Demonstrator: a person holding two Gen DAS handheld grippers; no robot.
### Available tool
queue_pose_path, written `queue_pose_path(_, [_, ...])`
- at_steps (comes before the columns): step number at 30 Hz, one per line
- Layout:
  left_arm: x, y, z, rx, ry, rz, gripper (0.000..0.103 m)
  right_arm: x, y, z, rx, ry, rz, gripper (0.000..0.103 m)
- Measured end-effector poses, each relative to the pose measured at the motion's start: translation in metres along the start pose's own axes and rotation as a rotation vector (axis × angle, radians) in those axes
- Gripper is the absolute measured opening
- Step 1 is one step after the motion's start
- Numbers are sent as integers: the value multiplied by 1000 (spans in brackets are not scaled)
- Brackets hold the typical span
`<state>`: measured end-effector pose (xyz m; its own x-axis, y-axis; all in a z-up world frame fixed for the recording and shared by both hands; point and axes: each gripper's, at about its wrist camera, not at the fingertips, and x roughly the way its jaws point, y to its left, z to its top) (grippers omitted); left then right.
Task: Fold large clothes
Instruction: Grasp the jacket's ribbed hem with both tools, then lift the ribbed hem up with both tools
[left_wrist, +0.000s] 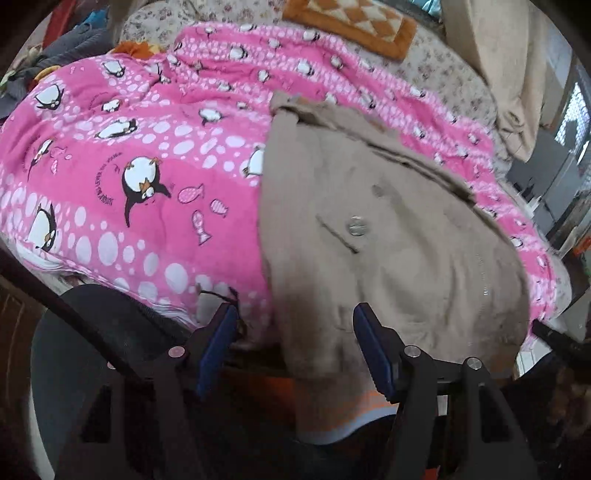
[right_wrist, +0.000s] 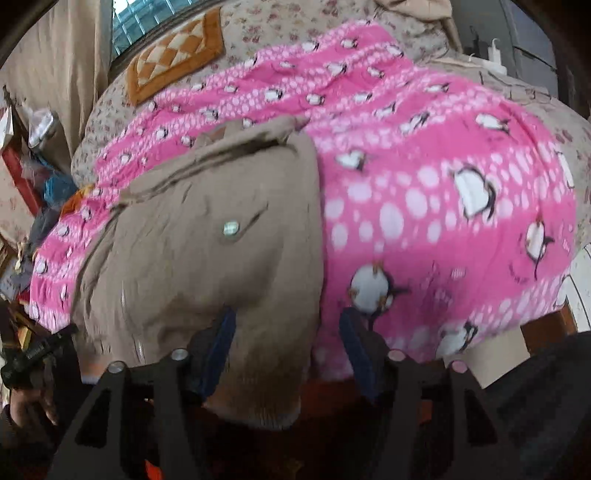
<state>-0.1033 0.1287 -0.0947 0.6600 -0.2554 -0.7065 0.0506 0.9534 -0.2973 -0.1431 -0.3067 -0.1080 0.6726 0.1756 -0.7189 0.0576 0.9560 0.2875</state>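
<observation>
A beige jacket (left_wrist: 388, 236) (right_wrist: 192, 258) with a silver snap button (left_wrist: 356, 225) lies folded lengthwise on a pink penguin blanket (left_wrist: 147, 166) (right_wrist: 443, 229). Its ribbed hem hangs over the bed's near edge. My left gripper (left_wrist: 294, 310) is open at the jacket's left lower corner. The hem hangs between the blue pads (left_wrist: 218, 347), which do not press on it. My right gripper (right_wrist: 288, 314) is open at the jacket's right lower corner, its jaws wide apart with the cloth's edge loose between them. Both views are motion-blurred.
An orange checkered cushion (left_wrist: 354, 26) (right_wrist: 173, 55) lies at the far side on a floral sheet (right_wrist: 295, 33). A beige curtain (left_wrist: 509, 74) (right_wrist: 55, 74) hangs beside the bed. Piled clothes (left_wrist: 74, 40) and clutter (right_wrist: 33, 177) crowd one side. A hand (right_wrist: 26, 402) shows at the lower left.
</observation>
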Motion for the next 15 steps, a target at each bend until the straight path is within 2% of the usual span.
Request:
queue_pose_path(1, [3, -2, -2, 13, 2, -1, 32, 5, -3, -4, 5, 33, -1, 67])
queue_pose_path(4, [22, -2, -7, 19, 74, 1, 32, 14, -11, -11, 35, 84, 2, 67])
queue_pose_path(6, [26, 1, -8, 7, 84, 13, 32, 20, -14, -12, 51, 103, 41, 67])
queue_pose_path(10, [32, 5, -10, -20, 105, 12, 32, 43, -1, -10, -8, 165, 103, 67])
queue_pose_path(13, [38, 6, -13, -32, 128, -3, 32, 58, 8, -10, -47, 226, 98, 66])
queue_pose_path(14, [39, 5, -13, -30, 129, 1, 32, 60, 10, -11, -52, 235, 93, 64])
queue_pose_path(15, [42, 5, -13, -29, 138, 0, 32, 60, 11, -11, -57, 232, 97, 56])
